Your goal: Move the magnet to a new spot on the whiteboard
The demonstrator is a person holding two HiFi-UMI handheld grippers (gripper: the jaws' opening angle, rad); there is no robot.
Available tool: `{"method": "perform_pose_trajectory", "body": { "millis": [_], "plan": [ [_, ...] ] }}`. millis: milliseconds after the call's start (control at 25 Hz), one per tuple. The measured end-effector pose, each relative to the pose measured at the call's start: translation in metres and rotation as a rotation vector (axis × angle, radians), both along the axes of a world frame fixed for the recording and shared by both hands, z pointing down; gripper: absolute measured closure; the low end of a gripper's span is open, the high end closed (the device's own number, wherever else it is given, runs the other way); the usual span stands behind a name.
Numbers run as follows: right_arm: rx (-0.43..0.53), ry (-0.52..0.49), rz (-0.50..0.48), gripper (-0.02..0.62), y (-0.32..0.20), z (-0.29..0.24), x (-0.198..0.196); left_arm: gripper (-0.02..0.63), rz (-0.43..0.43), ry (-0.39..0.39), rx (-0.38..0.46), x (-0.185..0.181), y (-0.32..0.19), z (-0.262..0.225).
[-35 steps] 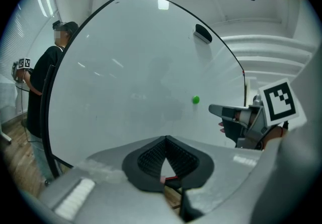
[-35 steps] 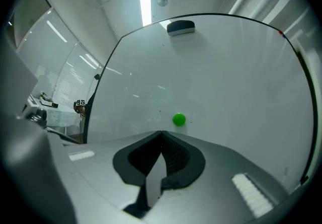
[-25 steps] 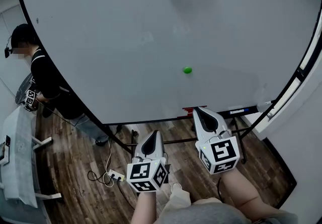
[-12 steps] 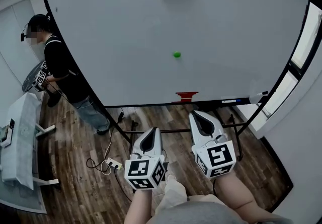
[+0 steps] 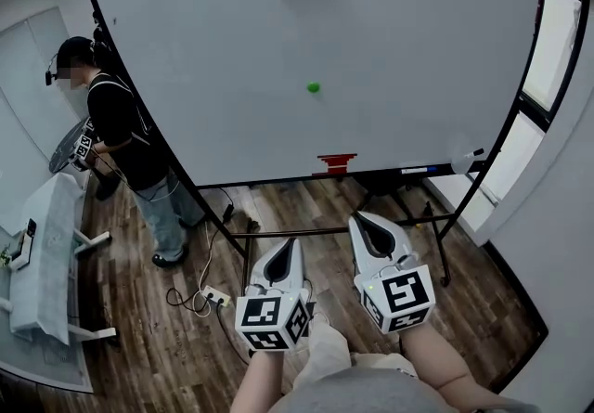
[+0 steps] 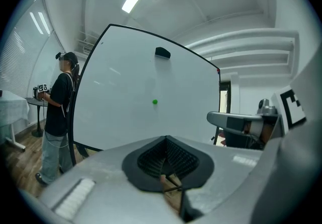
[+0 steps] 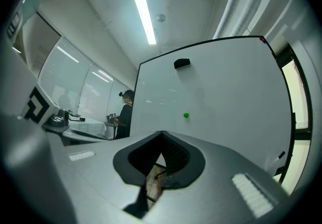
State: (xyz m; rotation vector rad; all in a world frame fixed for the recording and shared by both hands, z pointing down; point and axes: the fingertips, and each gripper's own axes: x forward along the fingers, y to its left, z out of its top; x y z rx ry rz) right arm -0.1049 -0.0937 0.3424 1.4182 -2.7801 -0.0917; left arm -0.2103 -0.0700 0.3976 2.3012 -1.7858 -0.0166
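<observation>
Both handheld grippers sit low and side by side in front of the person, forearms tucked in. The grey left gripper (image 5: 287,246) and the grey right gripper (image 5: 359,219) point roughly level at the big white whiteboard (image 5: 213,49). Each has its jaws pressed together, empty. The small round green magnet (image 5: 314,86) clings near the board's middle, well apart from both grippers.
</observation>
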Motion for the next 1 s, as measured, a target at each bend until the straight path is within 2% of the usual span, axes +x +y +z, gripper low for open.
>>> {"method": "perform_pose_trajectory", "body": {
  "millis": [400,1000],
  "plan": [
    [-0.001,0.0,0.005,0.594,0.029,0.002,0.014,0.601,0.015,-0.004,0.009,0.015,0.025,0.0],
    [0.011,0.002,0.003,0.595,0.04,-0.002,0.018,0.601,0.02,-0.006,0.024,0.022,0.033,-0.005]
  ]
}}
